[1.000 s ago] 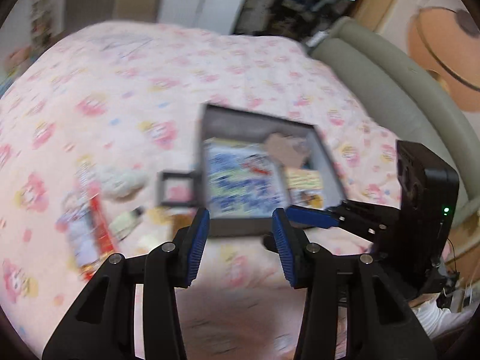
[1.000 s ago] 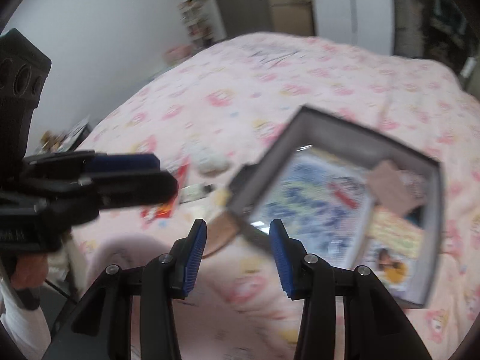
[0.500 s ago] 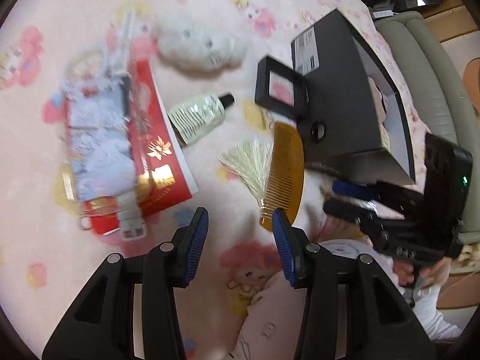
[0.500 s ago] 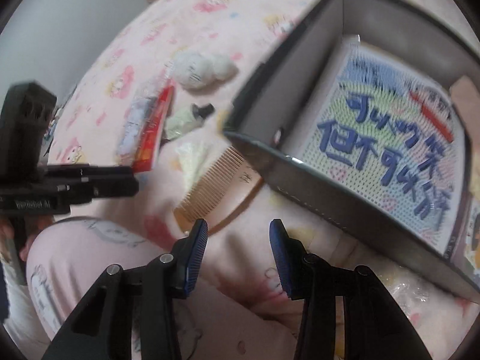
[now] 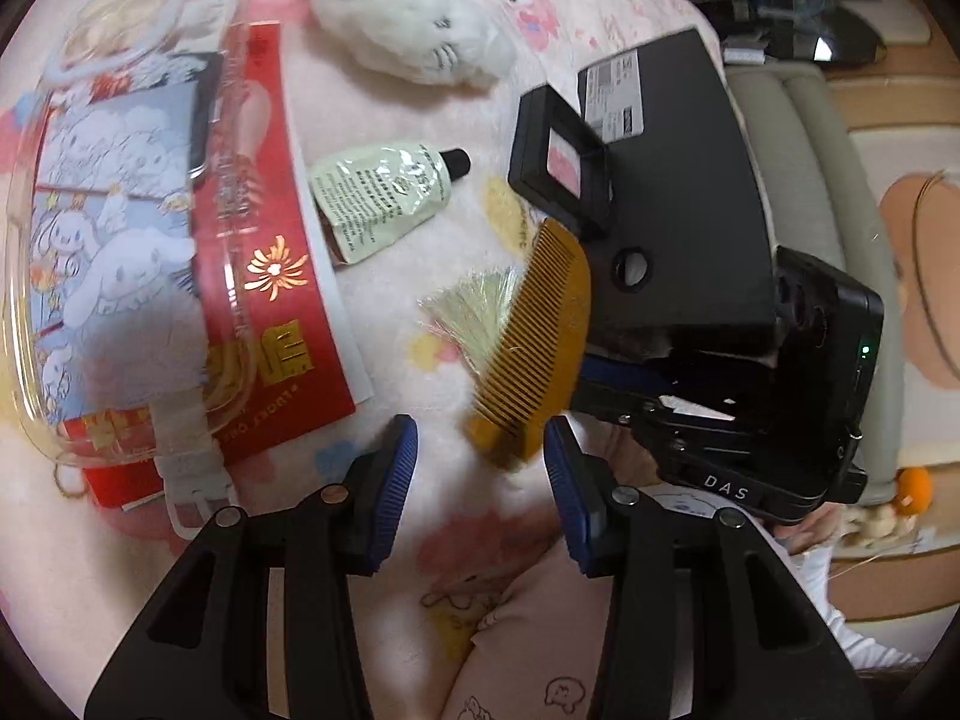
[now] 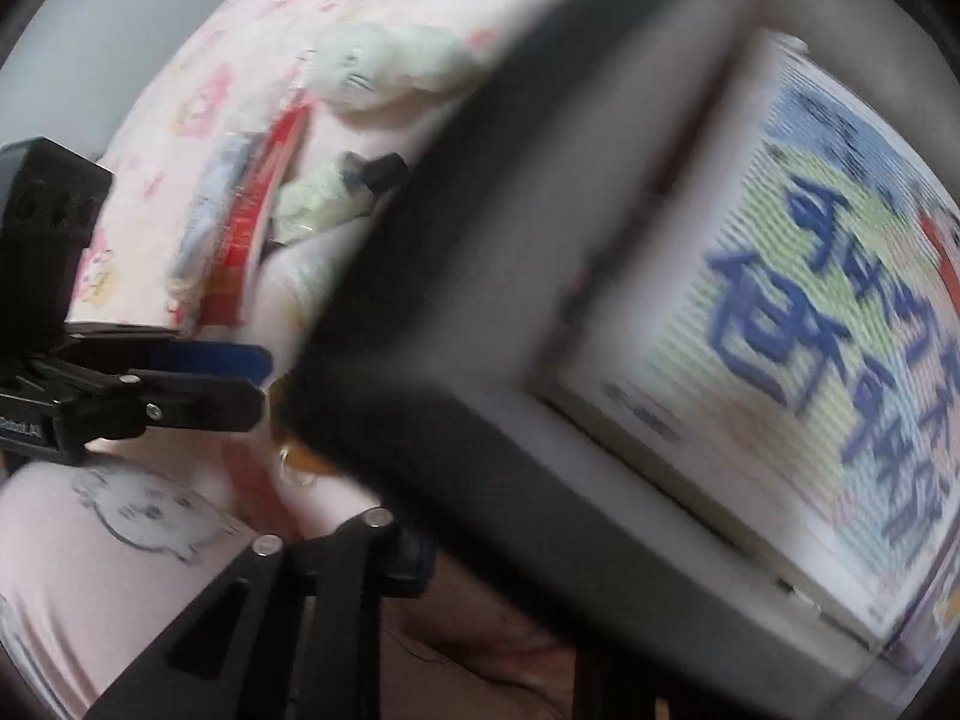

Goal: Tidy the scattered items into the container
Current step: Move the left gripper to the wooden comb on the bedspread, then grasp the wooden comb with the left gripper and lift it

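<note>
— How were the jaws of the left hand-held gripper (image 5: 480,468)?

— Apart, with nothing between them but bare bed (image 5: 420,408). The wooden comb (image 5: 534,336) lay just ahead of its right fingertip. The comb's near end was almost at the pad, and its far end ran against the outer wall of the black box (image 5: 690,210).

— Any open room around it?

— Ahead and to the left, a clear strip of quilt separated the comb's tassel (image 5: 474,312) from the white edge of the red packet (image 5: 264,276). Further ahead lay the pale tube (image 5: 384,192) and a black compact (image 5: 564,162) that touched the box. Close on the right sat the right hand-held gripper (image 5: 600,390).

— And that one?

— Its jaws had just been closing with the box's near wall between them. One finger was hidden behind that wall and the view was blurred, so I couldn't tell whether the pads gripped it. The box's open inside lay ahead and to its right.
</note>
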The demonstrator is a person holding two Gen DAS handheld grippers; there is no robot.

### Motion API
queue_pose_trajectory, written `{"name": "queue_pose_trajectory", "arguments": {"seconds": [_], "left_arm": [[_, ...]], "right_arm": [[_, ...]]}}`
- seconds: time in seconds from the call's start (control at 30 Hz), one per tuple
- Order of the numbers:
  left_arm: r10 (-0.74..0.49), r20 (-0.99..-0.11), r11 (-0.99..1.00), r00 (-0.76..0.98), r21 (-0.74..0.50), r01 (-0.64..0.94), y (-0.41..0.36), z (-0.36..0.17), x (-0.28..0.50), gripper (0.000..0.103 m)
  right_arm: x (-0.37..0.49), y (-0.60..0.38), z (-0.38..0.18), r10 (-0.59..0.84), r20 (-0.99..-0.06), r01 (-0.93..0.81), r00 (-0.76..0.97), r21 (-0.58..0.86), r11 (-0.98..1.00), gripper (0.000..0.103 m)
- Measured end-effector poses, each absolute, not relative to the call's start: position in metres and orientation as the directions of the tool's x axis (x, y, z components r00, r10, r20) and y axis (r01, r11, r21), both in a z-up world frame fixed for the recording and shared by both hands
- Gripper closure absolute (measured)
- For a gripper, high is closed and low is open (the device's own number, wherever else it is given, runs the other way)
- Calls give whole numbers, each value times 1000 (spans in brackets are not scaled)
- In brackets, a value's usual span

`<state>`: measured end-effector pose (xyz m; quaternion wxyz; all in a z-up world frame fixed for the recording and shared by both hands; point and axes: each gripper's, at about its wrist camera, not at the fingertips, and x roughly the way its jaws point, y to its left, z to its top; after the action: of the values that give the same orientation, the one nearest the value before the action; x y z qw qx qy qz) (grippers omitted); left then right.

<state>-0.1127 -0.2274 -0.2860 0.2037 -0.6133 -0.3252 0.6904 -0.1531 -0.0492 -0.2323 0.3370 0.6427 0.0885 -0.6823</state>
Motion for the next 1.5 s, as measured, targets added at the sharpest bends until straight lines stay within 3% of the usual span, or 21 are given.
{"name": "queue_pose_trajectory", "arguments": {"seconds": [0.1, 0.3, 0.33, 0.37, 0.6, 0.73, 0.8, 0.83, 1.0, 1.17, 1.27, 1.33, 1.5], "left_arm": [[703, -683, -660, -201, -731, 174, -234, -295, -110, 60], [715, -635, -577, -293, -772, 267, -248, -302, -123, 63], [710, -639, -582, -296, -769, 265, -247, -303, -126, 70], [697, -655, -601, -292, -755, 261, -246, -304, -130, 85], [644, -669, -632, -371, -738, 235, -264, -276, -107, 94], [538, -742, -706, -401, -656, 266, -294, -264, -78, 93], [479, -783, -729, -397, -606, 318, -304, -266, -69, 85], [467, -790, -723, -398, -600, 342, -308, -268, -64, 76], [485, -753, -663, -444, -648, 375, -313, -275, -36, 74], [484, -738, -627, -471, -668, 402, -308, -286, -40, 74], [469, -734, -634, -491, -667, 391, -303, -284, -47, 74], [458, -748, -648, -481, -651, 395, -294, -285, -54, 92], [362, -789, -679, -495, -588, 440, -305, -272, -49, 94]], "right_arm": [[-153, -60, -227, -429, -900, 589, 77, 388, -709, 85], [-148, -58, -221, -421, -906, 598, 31, 355, -719, 85], [-146, -56, -218, -421, -907, 596, 18, 348, -723, 85], [-145, -53, -214, -423, -906, 595, 5, 342, -727, 85], [-131, -50, -186, -484, -875, 597, -20, 378, -708, 85], [-126, -61, -170, -522, -853, 636, 15, 411, -653, 81], [-129, -76, -167, -515, -857, 653, 20, 401, -642, 76], [-132, -85, -167, -496, -868, 660, 11, 379, -648, 75], [-144, -120, -182, -393, -918, 695, 49, 314, -647, 71], [-153, -126, -197, -329, -942, 704, 63, 275, -654, 69], [-164, -133, -203, -271, -962, 704, 9, 199, -682, 62], [-175, -135, -214, -232, -972, 692, 26, 185, -697, 59], [-172, -132, -216, -334, -918, 668, 215, 388, -635, 59]]}}
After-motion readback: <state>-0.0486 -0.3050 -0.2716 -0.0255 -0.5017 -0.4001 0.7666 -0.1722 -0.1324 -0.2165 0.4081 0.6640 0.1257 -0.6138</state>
